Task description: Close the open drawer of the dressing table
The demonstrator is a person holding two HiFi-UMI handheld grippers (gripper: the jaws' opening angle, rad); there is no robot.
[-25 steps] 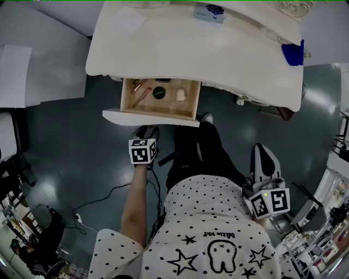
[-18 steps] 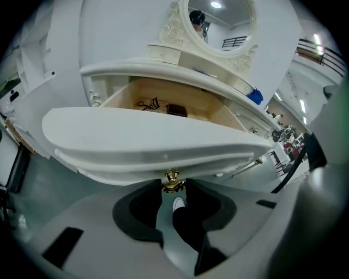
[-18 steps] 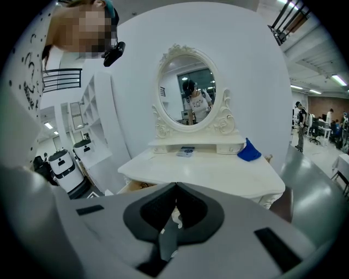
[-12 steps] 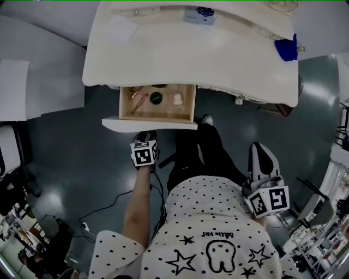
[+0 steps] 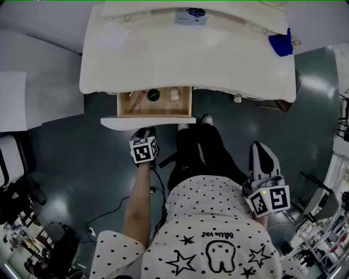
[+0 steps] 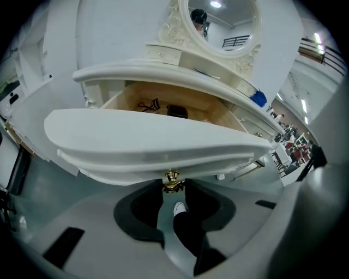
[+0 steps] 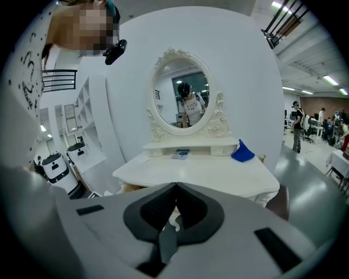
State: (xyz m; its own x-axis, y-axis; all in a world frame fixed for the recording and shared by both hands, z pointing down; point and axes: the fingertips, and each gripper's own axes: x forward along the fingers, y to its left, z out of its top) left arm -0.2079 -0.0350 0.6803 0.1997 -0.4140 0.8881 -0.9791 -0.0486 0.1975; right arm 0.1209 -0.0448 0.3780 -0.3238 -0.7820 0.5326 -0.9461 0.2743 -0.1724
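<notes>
Two grippers in play, one per hand. Left gripper right up at the drawer, nose angled down toward its white front panel. Pinching the small brass knob on that panel between the jaw tips, pads snug on both sides, nothing else in the gap. Right gripper parked by the person's right side, well apart from the dressing table, aimed toward it. Jaw tips pressed together there, empty. Drawer partly open, sticking out from under the left part of the cream tabletop, wooden inside visible. In it: a dark round item, a pale lump near it, slim sticks at the left end. On top: a blue cloth at the right edge, a small box near the back. Oval mirror in a carved frame, upright behind. Dark trouser leg and white shoe below the knob, seen between the left jaws. Grey shiny floor all round.
</notes>
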